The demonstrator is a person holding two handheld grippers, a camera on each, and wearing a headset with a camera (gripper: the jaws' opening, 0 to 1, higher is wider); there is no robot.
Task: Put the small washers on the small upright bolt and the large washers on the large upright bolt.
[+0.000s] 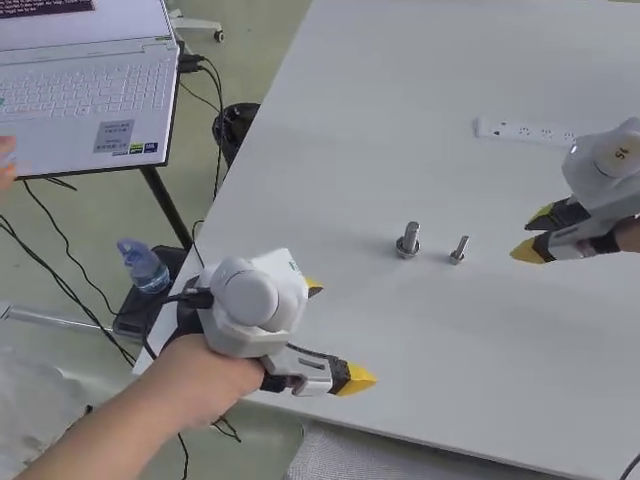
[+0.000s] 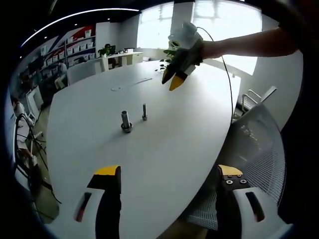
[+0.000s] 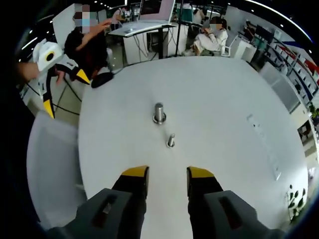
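White desk point(image 1: 400, 100) with two upright bolts near its middle: the large bolt point(image 1: 408, 240) and, just beside it, the small bolt point(image 1: 459, 249). A wider ring at the base of the large bolt is too small to tell as bolt head or washer. The left hand-held gripper point(image 1: 335, 335) hovers over the near edge, jaws spread wide and empty. The right hand-held gripper point(image 1: 533, 232), partly cut off in the head view, hangs above the desk near the small bolt, jaws parted by a narrow gap, holding nothing. A power strip point(image 1: 525, 131) lies toward the far edge.
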